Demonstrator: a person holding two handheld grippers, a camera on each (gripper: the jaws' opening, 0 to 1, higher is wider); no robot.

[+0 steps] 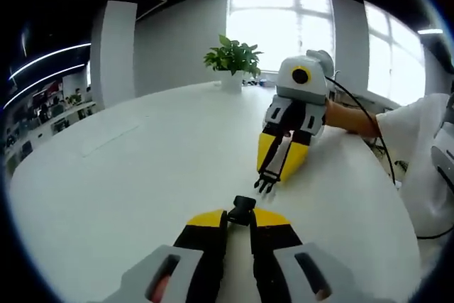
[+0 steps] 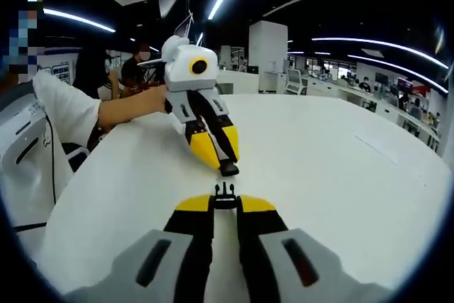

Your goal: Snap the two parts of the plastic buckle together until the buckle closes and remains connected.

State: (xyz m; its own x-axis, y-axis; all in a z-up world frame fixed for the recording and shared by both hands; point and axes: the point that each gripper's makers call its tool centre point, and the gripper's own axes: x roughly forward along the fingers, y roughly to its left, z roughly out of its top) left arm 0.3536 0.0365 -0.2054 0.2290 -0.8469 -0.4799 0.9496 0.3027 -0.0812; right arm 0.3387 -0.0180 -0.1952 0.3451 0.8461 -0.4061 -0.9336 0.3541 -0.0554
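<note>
Two buckle halves (image 1: pixel 243 208) (image 2: pixel 225 194) apart, gripped

Each buckle half (image 1: pixel 243 210) (image 2: pixel 225 195) sits mostly hidden between closed jaws; distant desks (image 2: pixel 397 108) blur.

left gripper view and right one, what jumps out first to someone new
Two yellow-and-black tongs face each other over a white table, each pinching half of a black buckle. In the left gripper view, the left tongs hold the socket; the right tongs hold the pronged half, a small gap between them.
</note>
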